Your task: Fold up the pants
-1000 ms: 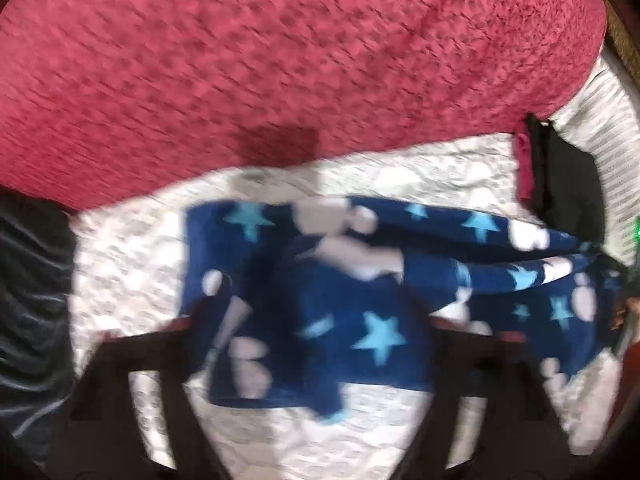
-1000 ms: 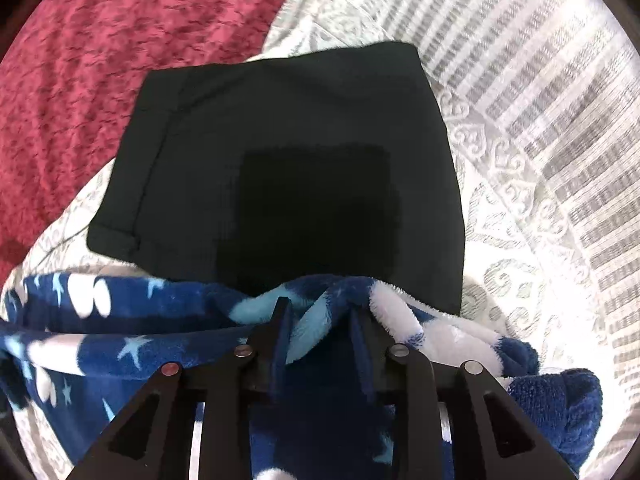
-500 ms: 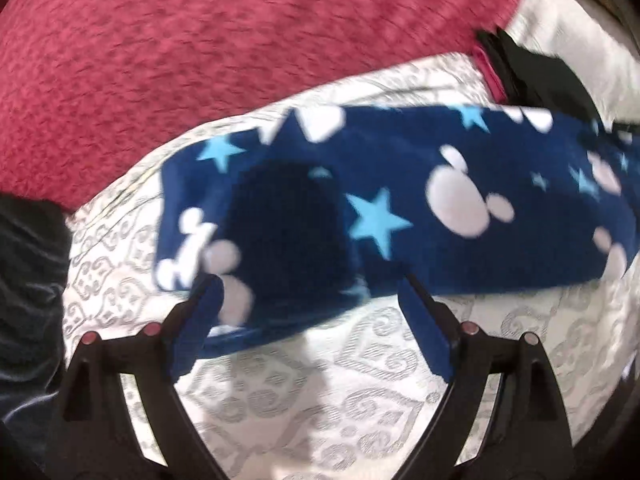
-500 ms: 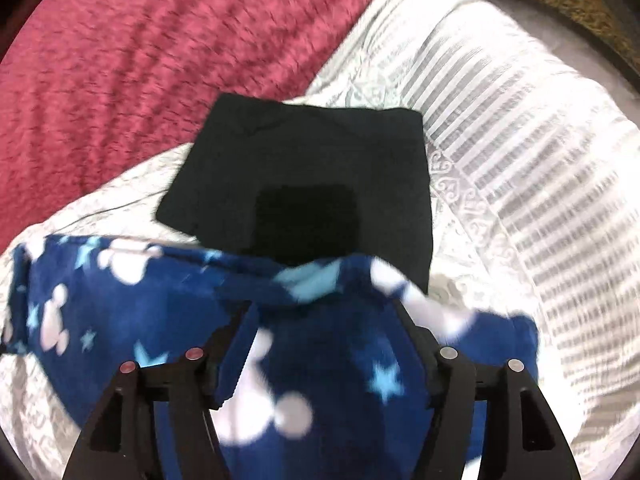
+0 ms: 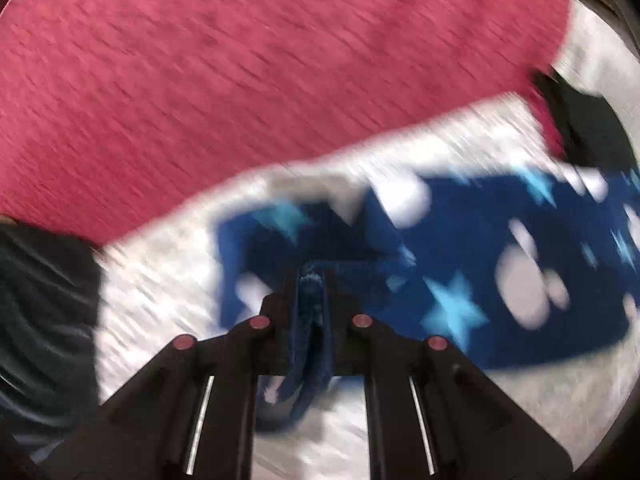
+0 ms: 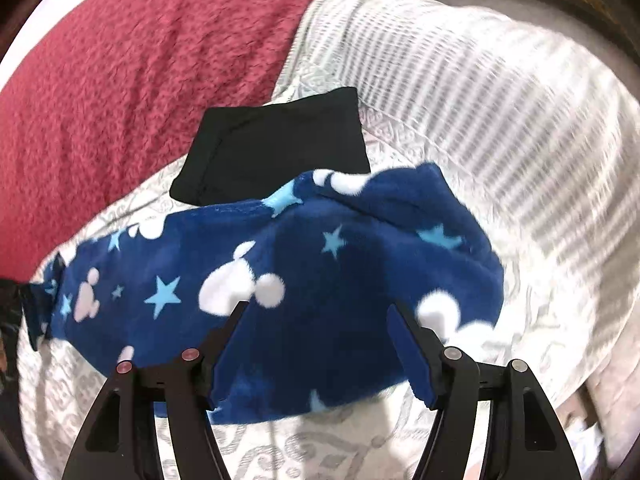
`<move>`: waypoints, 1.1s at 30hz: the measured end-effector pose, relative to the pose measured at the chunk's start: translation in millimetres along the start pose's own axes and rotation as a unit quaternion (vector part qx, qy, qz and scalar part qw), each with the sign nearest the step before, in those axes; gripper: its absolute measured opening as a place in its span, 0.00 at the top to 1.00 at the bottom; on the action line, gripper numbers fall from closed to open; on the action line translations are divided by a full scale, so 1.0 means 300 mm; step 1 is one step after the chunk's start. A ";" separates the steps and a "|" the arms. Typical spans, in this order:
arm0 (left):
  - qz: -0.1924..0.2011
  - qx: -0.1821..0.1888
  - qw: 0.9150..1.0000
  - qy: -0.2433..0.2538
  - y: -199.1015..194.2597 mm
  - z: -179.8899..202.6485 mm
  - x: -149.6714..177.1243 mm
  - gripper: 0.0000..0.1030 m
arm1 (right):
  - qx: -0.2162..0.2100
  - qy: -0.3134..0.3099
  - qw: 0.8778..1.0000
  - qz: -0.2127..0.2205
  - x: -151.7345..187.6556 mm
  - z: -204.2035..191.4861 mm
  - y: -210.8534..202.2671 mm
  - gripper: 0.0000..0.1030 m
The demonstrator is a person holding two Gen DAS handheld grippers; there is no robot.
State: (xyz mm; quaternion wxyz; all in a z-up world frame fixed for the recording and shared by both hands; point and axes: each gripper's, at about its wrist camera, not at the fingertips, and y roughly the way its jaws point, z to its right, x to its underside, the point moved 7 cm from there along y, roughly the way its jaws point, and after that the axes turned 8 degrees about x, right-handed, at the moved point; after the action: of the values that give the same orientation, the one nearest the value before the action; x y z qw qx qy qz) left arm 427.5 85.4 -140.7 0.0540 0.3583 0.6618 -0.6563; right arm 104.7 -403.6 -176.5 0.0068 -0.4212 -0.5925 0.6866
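Observation:
The blue fleece pants (image 6: 304,280) with white mouse heads and light blue stars lie folded lengthwise on the white patterned bedsheet (image 6: 120,400). In the blurred left wrist view they (image 5: 500,264) stretch to the right. My left gripper (image 5: 312,280) is shut on the near left end of the pants, with blue fabric pinched between its jaws. My right gripper (image 6: 316,308) is open and hovers just above the right end of the pants, holding nothing.
A red fleece blanket (image 5: 260,60) covers the far side of the bed and shows in the right wrist view (image 6: 120,80). A folded black garment (image 6: 276,140) lies just beyond the pants. A white striped pillow (image 6: 500,120) is at the right. Dark fabric (image 5: 40,320) sits at the left.
My right gripper has let go of the pants, opened and pulled back. My left gripper was open half a second ago and has now shut on the left end of the pants.

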 end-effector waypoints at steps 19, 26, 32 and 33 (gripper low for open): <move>0.009 0.083 0.993 -0.083 -0.003 0.027 0.174 0.44 | 0.024 0.070 0.997 -0.021 0.111 0.228 0.021 0.32; -0.057 0.339 0.936 0.074 -0.176 0.764 0.433 0.44 | 0.016 0.119 0.992 -0.034 0.182 0.392 0.035 0.32; -0.104 0.385 0.907 0.134 -0.157 1.129 0.503 0.44 | -0.010 0.140 0.990 -0.033 0.212 0.442 0.056 0.32; -0.104 0.388 0.905 0.136 -0.150 1.153 0.492 0.44 | -0.018 0.141 0.989 -0.033 0.214 0.445 0.060 0.32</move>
State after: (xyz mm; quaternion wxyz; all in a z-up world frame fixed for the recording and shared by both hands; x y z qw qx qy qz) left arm 156.2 -163.6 -229.1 -0.2486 0.3656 0.3889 -0.8083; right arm -6.0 -484.2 -235.5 0.1056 -0.4945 -0.6111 0.6090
